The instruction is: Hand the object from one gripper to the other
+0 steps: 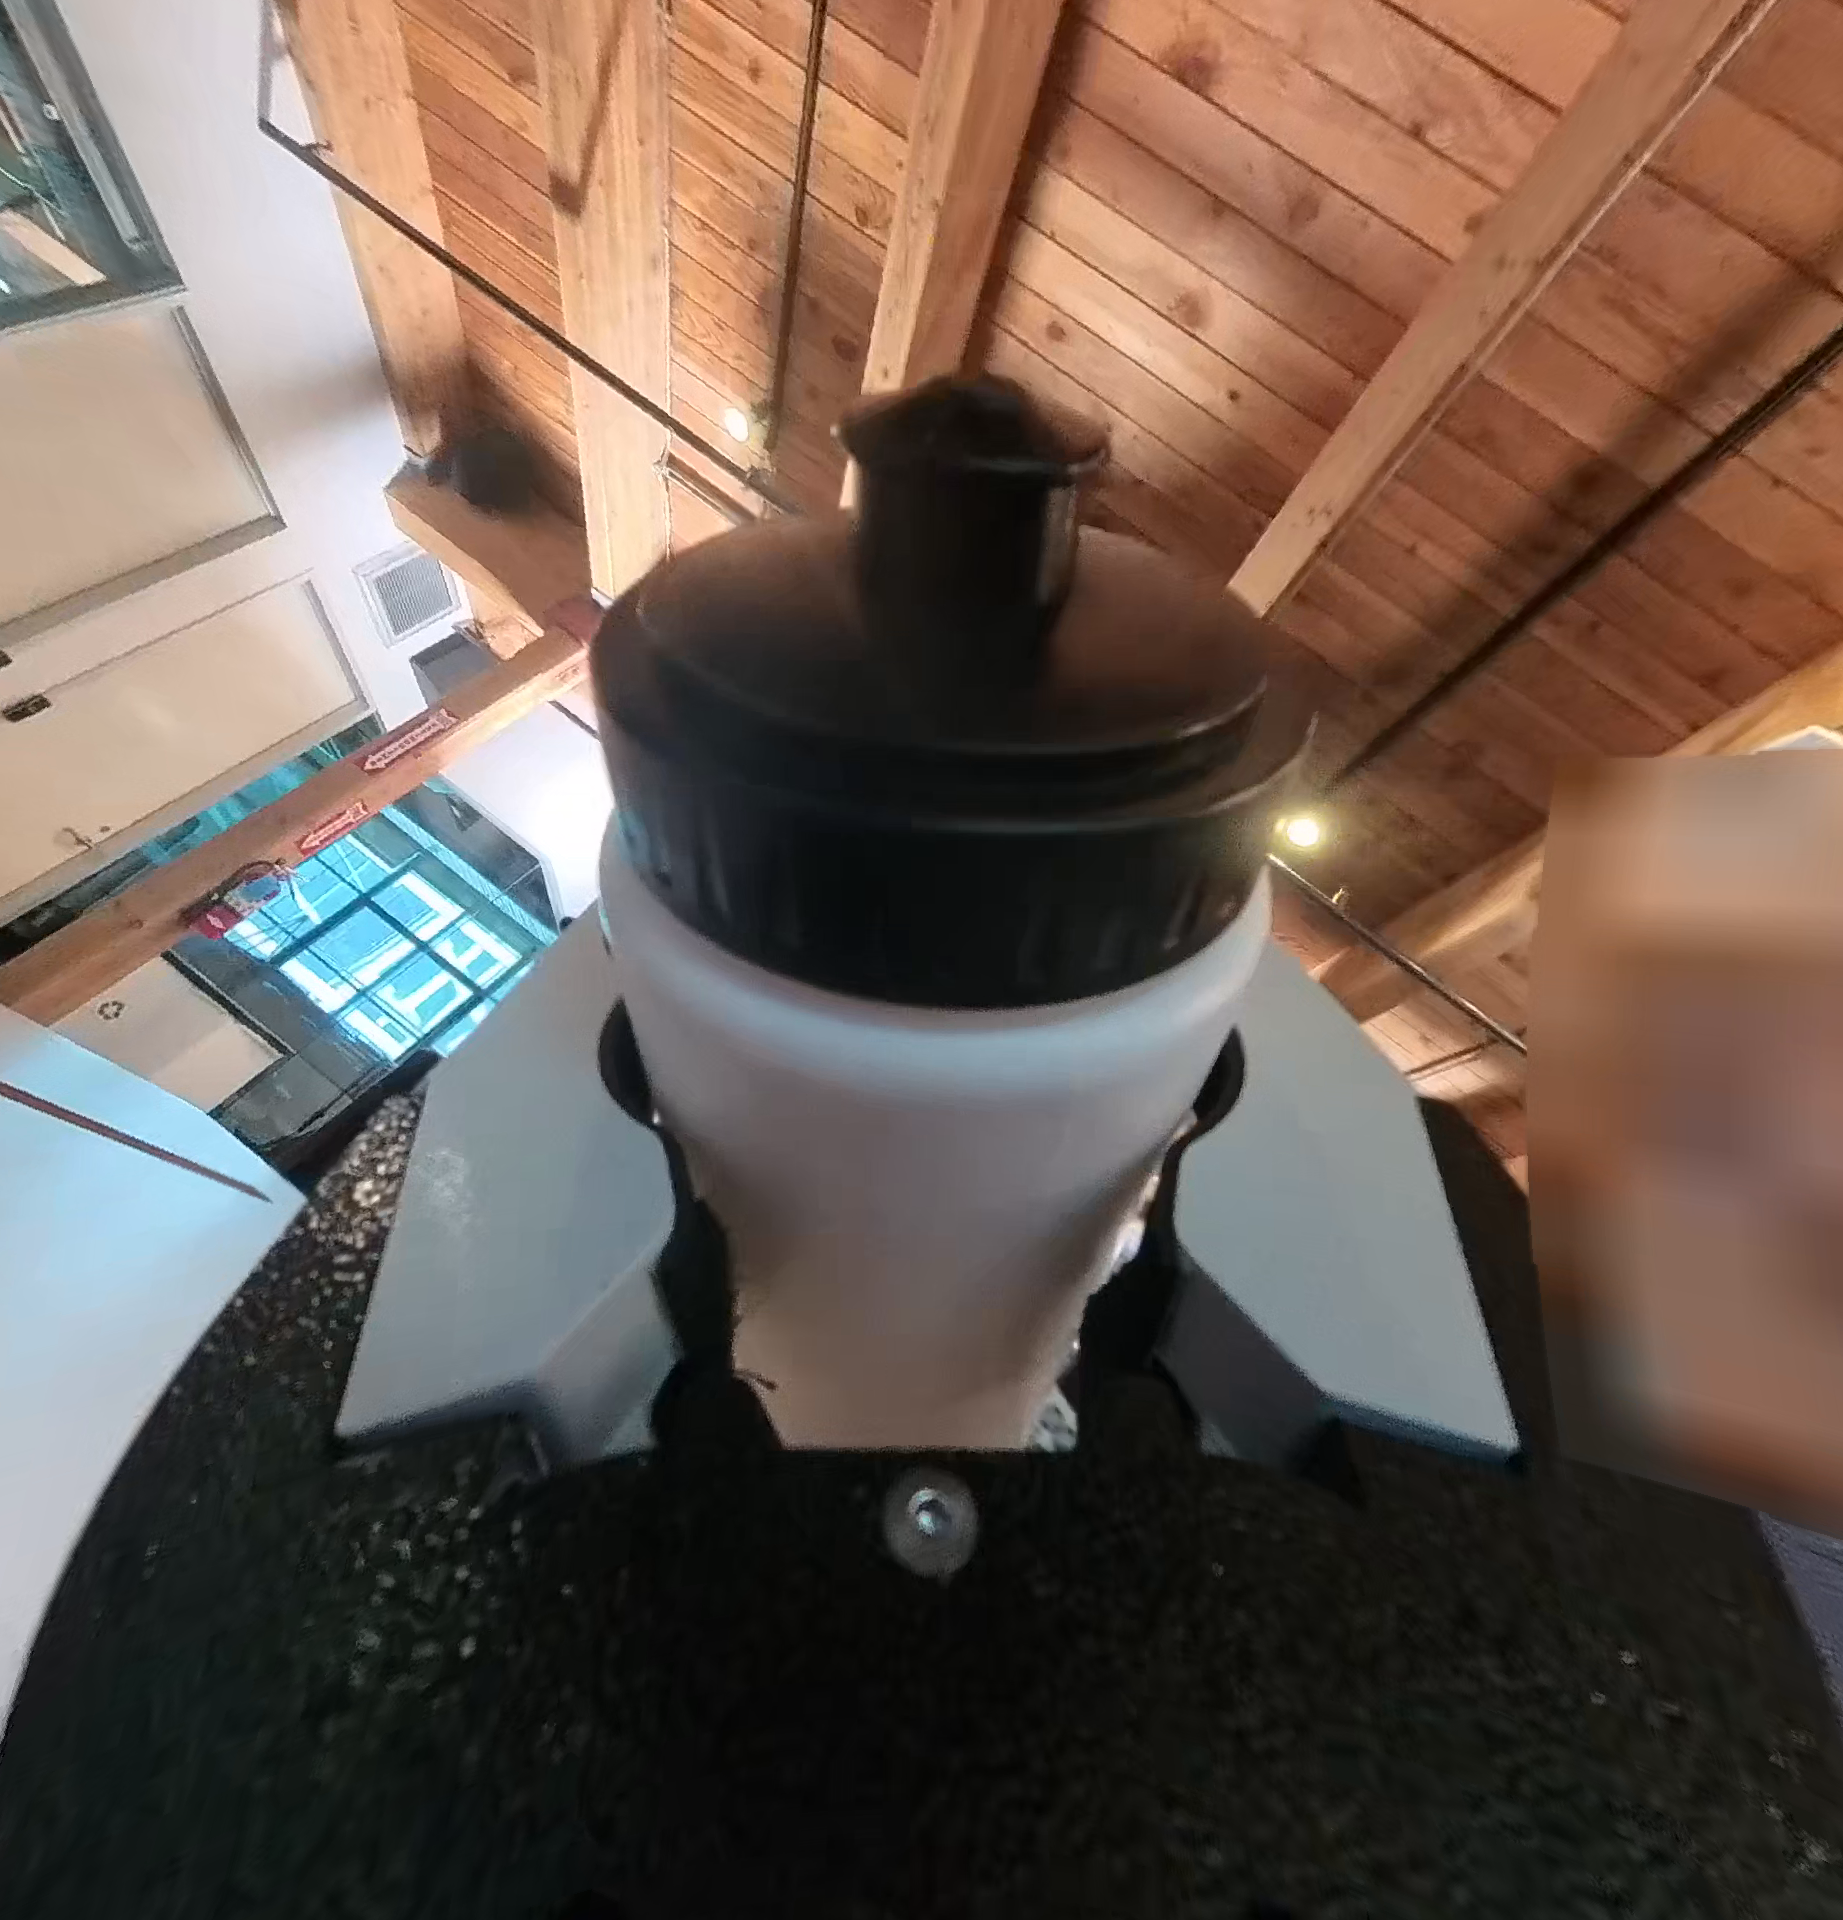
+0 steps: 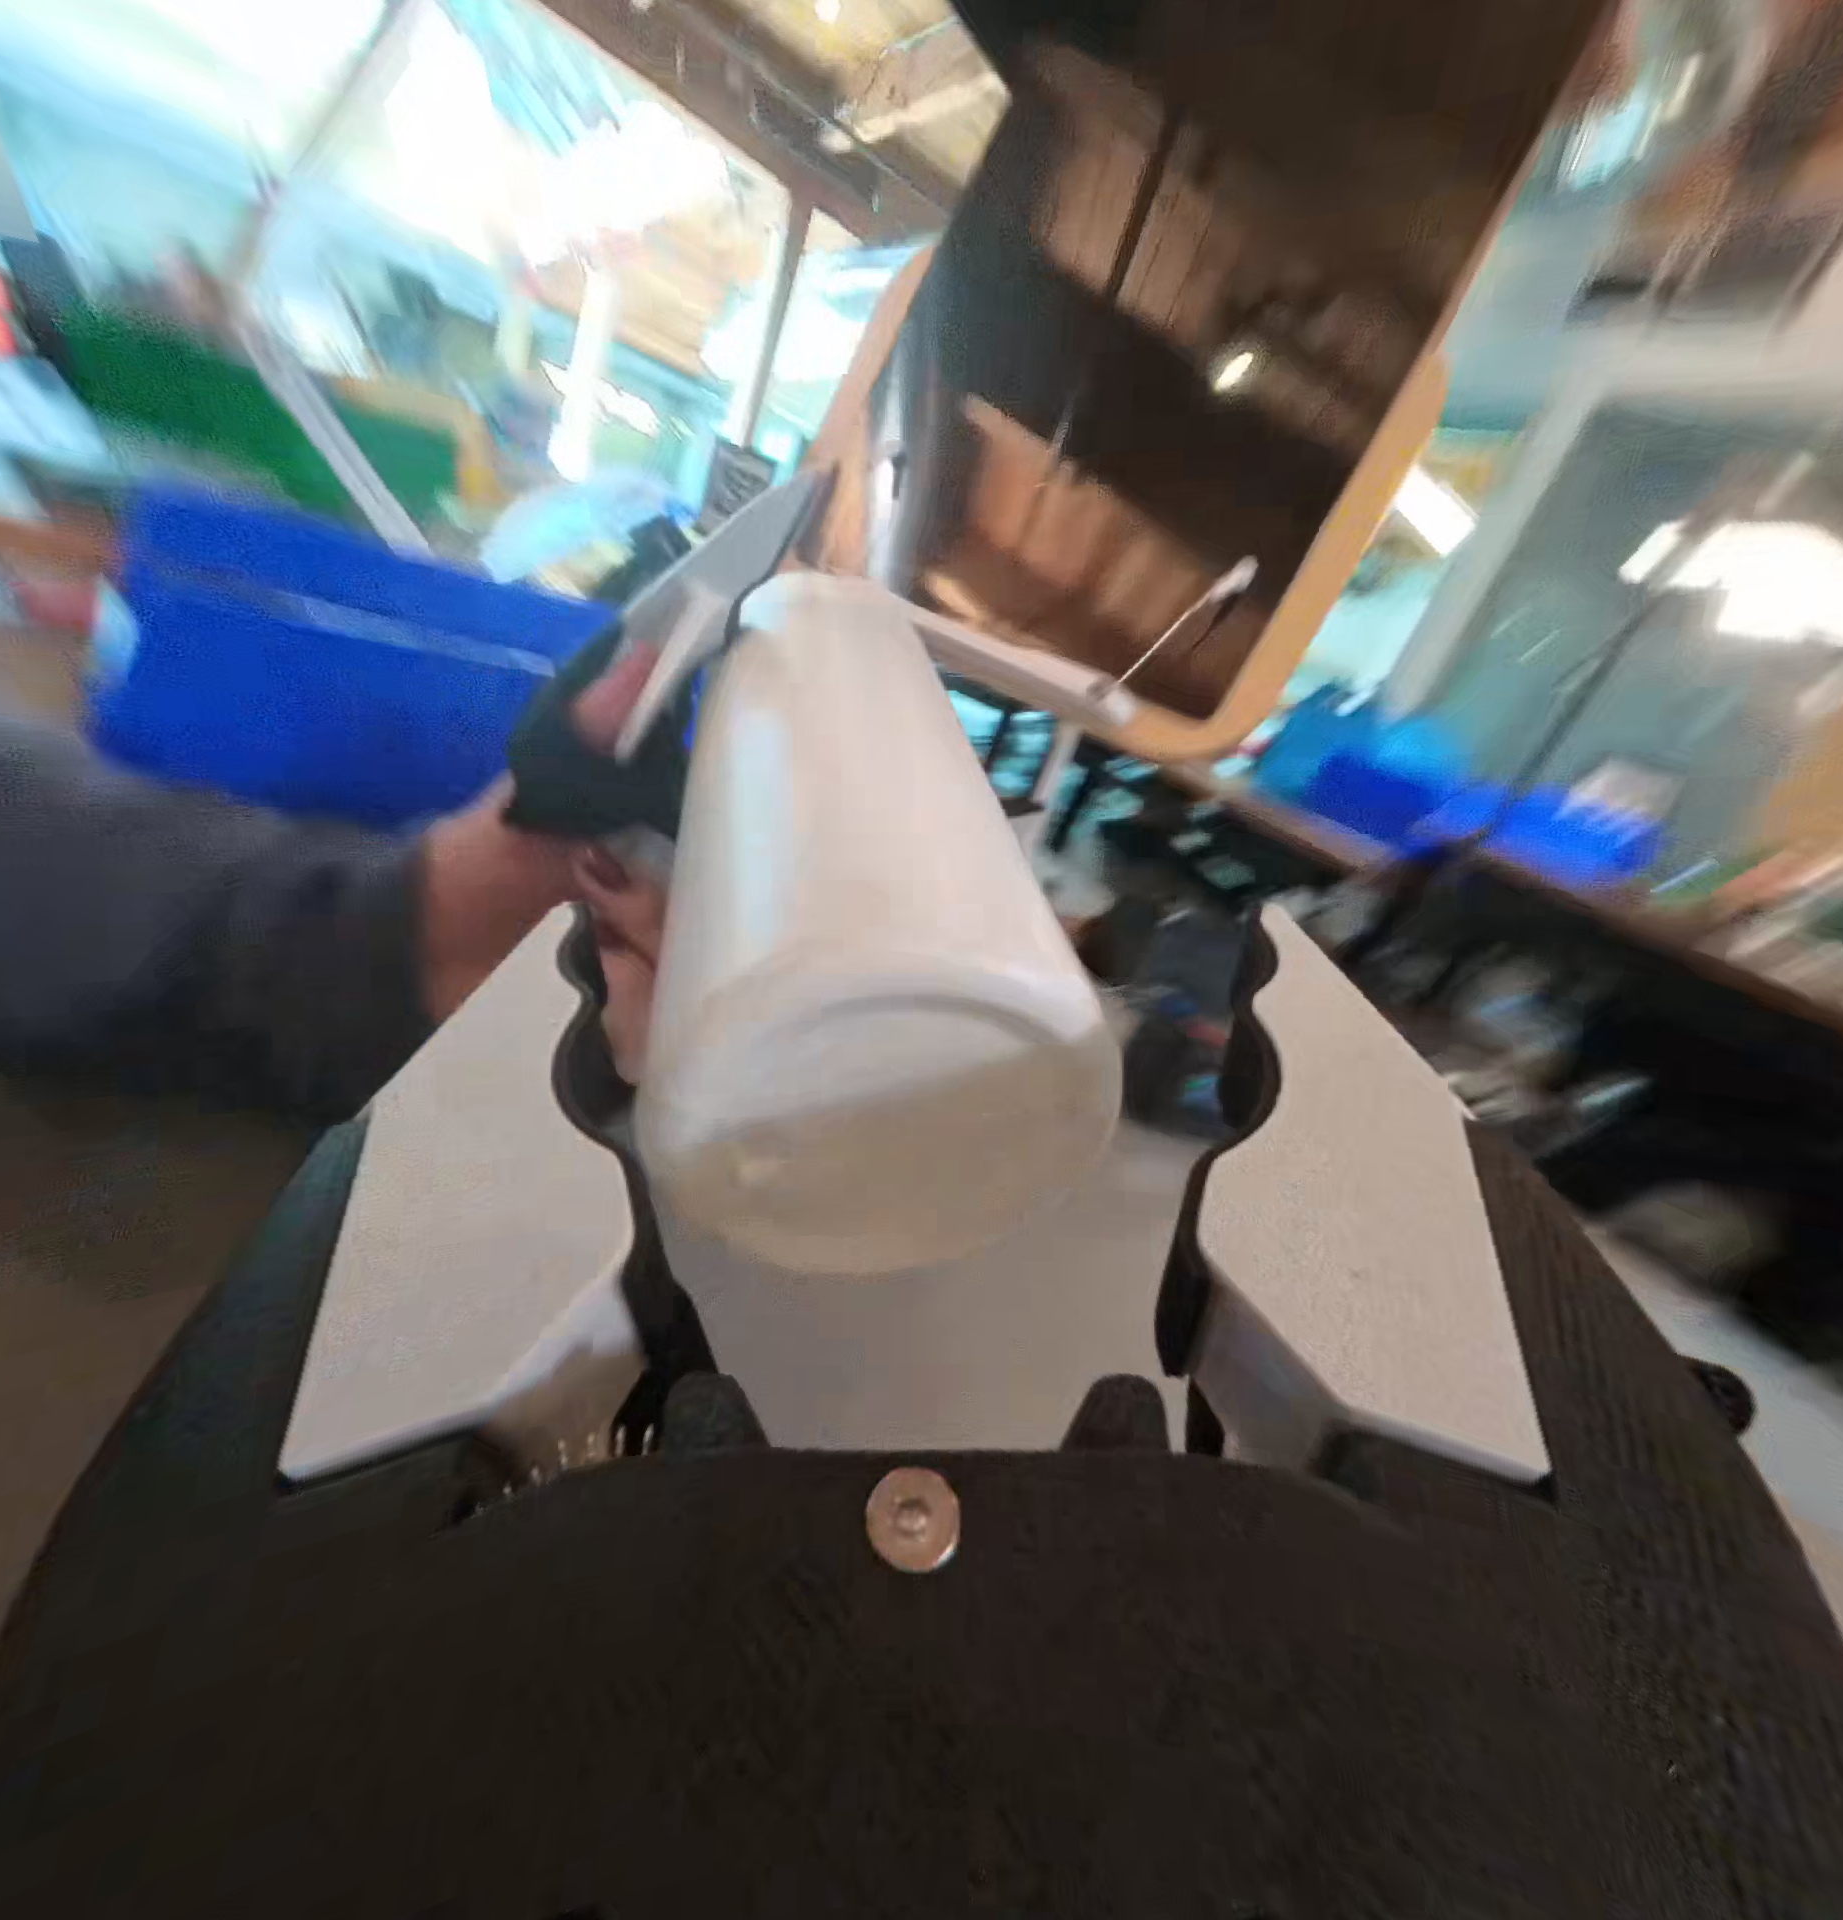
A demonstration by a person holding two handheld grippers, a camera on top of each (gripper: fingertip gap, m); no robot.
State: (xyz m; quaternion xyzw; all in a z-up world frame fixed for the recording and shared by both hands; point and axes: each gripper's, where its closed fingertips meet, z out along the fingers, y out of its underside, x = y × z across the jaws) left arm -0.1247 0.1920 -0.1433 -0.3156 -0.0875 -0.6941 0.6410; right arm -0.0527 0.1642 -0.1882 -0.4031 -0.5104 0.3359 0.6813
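Note:
A white bottle (image 1: 917,1143) with a black cap (image 1: 938,779) stands between the fingers of my left gripper (image 1: 922,997). Both pads press on its sides just below the cap, and the view points up at the ceiling. In the right wrist view the bottle (image 2: 844,935) points its flat base at the camera. That base sits between the fingers of my right gripper (image 2: 912,997), which is open. The left pad lies at the bottle's side, and a clear gap shows at the right pad. The left gripper's finger (image 2: 709,592) shows at the bottle's far end.
A person's hand (image 2: 481,904) and dark sleeve hold the left gripper. A blue bin (image 2: 304,665) is behind it at the left. More blue bins (image 2: 1519,821) stand on a long bench at the right. Wooden beams and ceiling (image 1: 1312,260) are overhead. The right wrist view is motion-blurred.

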